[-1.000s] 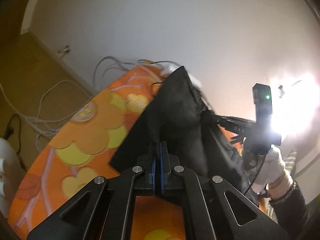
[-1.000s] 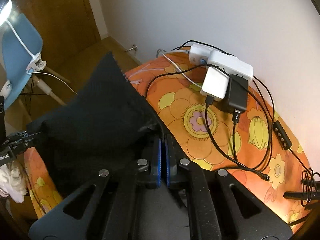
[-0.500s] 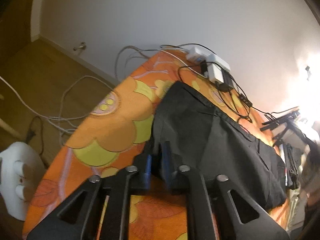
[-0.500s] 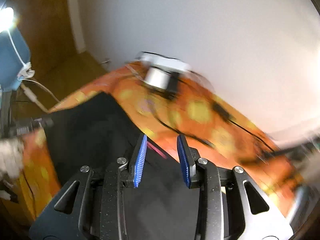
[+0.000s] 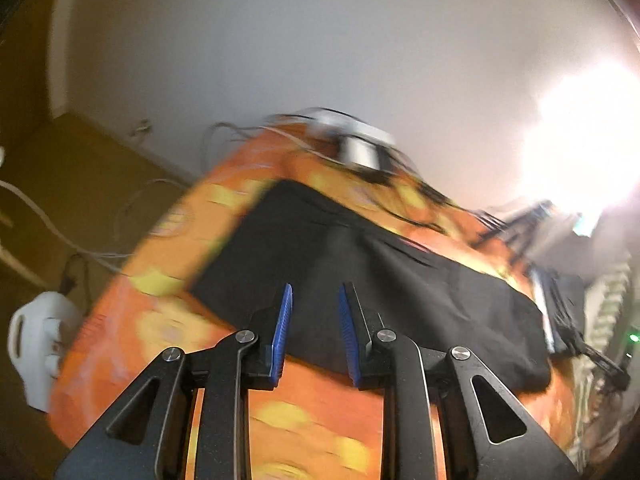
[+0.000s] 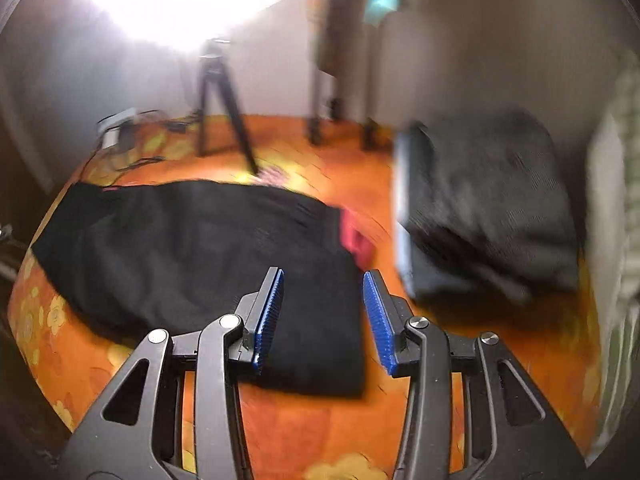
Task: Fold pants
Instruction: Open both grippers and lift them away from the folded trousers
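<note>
Black pants [image 5: 360, 272] lie folded lengthwise on the orange flowered surface [image 5: 168, 272]; in the right wrist view the pants [image 6: 192, 240] stretch from the left edge to the middle. A pink label [image 6: 354, 236] shows at their right end. My left gripper [image 5: 314, 300] hovers above the near edge of the cloth, its jaws opening, nothing pressed between the blue pads. My right gripper [image 6: 324, 284] hangs over the pants' near right corner, jaws also opening, with the cloth lying free below them. Both views are motion-blurred.
A white power strip with chargers and black cables [image 5: 360, 148] sits at the far end by the wall. A tripod [image 6: 222, 104] stands behind the pants. A stack of dark folded clothes [image 6: 488, 200] lies to the right. A white object [image 5: 40, 336] stands on the floor at left.
Both grippers were shut on the lifted pants; they let go and the pants now lie flat. The right gripper swung far to the right end; the left one pulled back and up.
</note>
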### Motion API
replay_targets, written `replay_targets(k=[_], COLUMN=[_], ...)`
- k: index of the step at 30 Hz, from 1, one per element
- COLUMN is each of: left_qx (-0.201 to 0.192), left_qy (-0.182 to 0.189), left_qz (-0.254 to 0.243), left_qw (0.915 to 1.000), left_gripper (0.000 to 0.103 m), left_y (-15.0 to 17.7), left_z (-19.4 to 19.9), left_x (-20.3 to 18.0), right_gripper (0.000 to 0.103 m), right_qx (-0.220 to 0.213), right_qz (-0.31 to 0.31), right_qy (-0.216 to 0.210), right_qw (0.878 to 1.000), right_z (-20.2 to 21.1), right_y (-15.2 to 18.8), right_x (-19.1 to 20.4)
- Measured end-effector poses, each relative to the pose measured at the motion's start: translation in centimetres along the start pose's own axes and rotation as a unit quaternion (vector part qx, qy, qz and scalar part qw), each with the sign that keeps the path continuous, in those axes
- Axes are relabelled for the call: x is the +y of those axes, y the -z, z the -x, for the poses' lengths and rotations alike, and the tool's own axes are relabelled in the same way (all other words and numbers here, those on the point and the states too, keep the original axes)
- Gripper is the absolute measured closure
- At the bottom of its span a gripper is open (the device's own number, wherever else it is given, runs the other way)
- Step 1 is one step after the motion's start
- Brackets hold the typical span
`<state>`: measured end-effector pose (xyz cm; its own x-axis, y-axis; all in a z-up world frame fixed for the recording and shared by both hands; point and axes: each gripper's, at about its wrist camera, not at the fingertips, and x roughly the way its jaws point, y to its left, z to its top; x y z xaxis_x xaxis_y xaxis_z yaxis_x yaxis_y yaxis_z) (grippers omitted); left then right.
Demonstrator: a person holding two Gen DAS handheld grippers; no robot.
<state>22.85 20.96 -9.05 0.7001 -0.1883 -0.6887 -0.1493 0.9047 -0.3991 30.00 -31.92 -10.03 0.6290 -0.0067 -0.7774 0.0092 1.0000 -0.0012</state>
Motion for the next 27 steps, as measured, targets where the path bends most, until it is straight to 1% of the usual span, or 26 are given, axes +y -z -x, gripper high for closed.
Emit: replay_targets(k=[3, 6, 8, 10, 13, 15, 16, 18, 20, 23, 25, 27], left_qx=[0.010, 0.022, 0.041, 0.057, 0.081, 0.089, 0.096, 0.107, 0.112, 0.114, 0.116, 0.116], left_qy=[0.028, 0.042, 0.055, 0.059, 0.054, 0.046, 0.046, 0.046, 0.047, 0.048, 0.054, 0.058], left_qz=[-0.028, -0.048, -0.051, -0.051, -0.050, -0.050, -0.044, -0.035, -0.030, -0.036, -0.035, -0.038], left_qw=[0.9992, 0.9977, 0.9963, 0.9953, 0.9940, 0.9937, 0.9933, 0.9925, 0.9922, 0.9917, 0.9911, 0.9908], left_gripper=[0.081, 0.081, 0.081, 0.081, 0.081, 0.081, 0.081, 0.081, 0.081, 0.081, 0.081, 0.081], left_y=[1.3, 2.7, 4.1, 5.5, 7.5, 8.4, 8.9, 9.4, 9.7, 10.0, 10.0, 9.9], left_z=[0.1, -0.1, -0.9, -1.6, -2.9, -3.4, -3.8, -4.2, -4.6, -4.8, -5.1, -5.2], left_x=[-5.0, -8.2, -10.2, -11.3, -12.1, -12.1, -12.1, -11.9, -11.9, -12.3, -12.4, -12.7], right_gripper=[0.060, 0.060, 0.060, 0.060, 0.060, 0.060, 0.060, 0.060, 0.060, 0.060, 0.060, 0.060], right_qx=[0.012, 0.028, 0.040, 0.039, 0.023, 0.018, 0.018, 0.019, 0.019, 0.011, 0.004, -0.008], right_qz=[-0.033, -0.039, -0.040, -0.031, 0.030, 0.076, 0.091, 0.141, 0.188, 0.237, 0.269, 0.313], right_qy=[-0.017, -0.039, -0.049, -0.060, -0.096, -0.124, -0.129, -0.142, -0.148, -0.150, -0.140, -0.121], right_qw=[0.999, 0.998, 0.997, 0.997, 0.995, 0.989, 0.987, 0.980, 0.971, 0.960, 0.953, 0.942], right_z=[-0.6, -1.6, -2.1, -2.2, -1.7, -1.3, -1.4, -1.8, -2.5, -3.3, -3.8, -4.5], right_y=[1.8, 3.9, 5.4, 6.0, 6.9, 7.6, 7.6, 7.9, 7.9, 7.9, 7.9, 7.9], right_x=[-1.9, -2.5, -2.6, -2.1, 0.9, 3.2, 4.3, 7.7, 11.3, 15.6, 17.8, 20.2])
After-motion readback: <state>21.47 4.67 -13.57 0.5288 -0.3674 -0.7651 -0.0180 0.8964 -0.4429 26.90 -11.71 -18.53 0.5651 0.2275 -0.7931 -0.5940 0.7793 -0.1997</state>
